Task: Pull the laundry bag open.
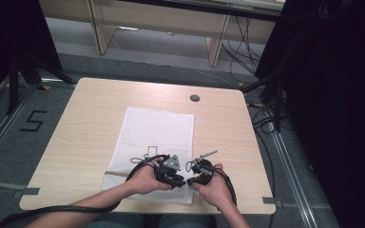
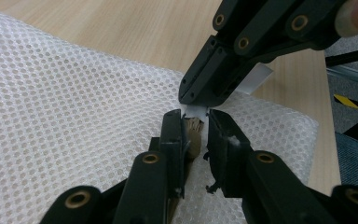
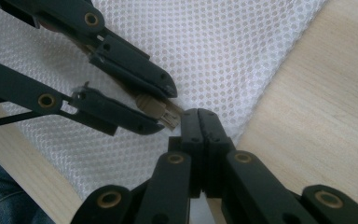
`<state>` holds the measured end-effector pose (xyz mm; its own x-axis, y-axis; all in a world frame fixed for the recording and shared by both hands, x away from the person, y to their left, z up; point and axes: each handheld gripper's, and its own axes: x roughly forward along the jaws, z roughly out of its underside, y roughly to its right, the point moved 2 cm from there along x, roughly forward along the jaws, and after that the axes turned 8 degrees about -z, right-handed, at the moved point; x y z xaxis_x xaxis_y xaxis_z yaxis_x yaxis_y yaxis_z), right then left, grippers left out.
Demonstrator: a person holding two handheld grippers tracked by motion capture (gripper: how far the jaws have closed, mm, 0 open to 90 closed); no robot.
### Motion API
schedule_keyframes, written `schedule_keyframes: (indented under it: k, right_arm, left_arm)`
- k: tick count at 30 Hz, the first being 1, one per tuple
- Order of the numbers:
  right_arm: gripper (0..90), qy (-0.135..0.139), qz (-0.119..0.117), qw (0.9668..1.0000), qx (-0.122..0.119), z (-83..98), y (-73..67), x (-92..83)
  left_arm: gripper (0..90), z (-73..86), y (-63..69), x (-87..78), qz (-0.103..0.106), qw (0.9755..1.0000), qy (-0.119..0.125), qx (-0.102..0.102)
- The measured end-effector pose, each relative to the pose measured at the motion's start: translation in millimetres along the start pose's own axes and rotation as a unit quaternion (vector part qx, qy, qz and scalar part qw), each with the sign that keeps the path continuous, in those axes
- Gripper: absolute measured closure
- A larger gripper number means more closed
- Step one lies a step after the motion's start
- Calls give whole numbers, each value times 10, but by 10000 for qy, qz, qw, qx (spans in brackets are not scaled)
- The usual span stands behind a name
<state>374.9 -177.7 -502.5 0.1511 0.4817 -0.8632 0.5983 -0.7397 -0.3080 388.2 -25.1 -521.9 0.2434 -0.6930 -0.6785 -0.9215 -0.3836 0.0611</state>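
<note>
A white mesh bag lies flat on the wooden table. At its near right corner my two grippers meet tip to tip. The left gripper has a tan zipper pull between its jaws; one jaw touches it and a thin gap shows at the other. Facing it, the right gripper is shut on a white fabric tab at the bag's edge, right beside the pull.
The table's front edge runs just under both hands. A round cable hole sits at the far right of the table. Desk legs stand on the floor beyond, black curtains hang at the right, and a stand rises at the left.
</note>
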Motion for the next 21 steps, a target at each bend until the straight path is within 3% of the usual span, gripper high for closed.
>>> schedule_keyframes:
  k: [3, 8, 12, 15, 17, 21]
  right_arm:
    - [900, -4, -15, 10000, -8, -1, -4, 3]
    - [900, -2, 3, 10000, -3, 0, 0, 0]
    - [900, 6, 9, 10000, -24, 0, 3, 0]
    - [900, 7, 5, 10000, -24, 1, 3, -1]
    - [900, 2, 10, 10000, -13, 2, 1, -2]
    - [900, 7, 26, 10000, -28, 2, -1, 0]
  left_arm:
    - [780, -2, -7, 7, -5, 9999, -35, -161]
    - [773, -22, 4, 14, 2, 9999, -47, -105]
    - [784, -18, 52, 39, 45, 9996, -39, -268]
    - [803, -23, 24, 31, -36, 9998, -97, -155]
    - [817, -23, 25, 29, -30, 9996, -98, -250]
    - [824, -35, 30, 30, -61, 9996, -135, -225]
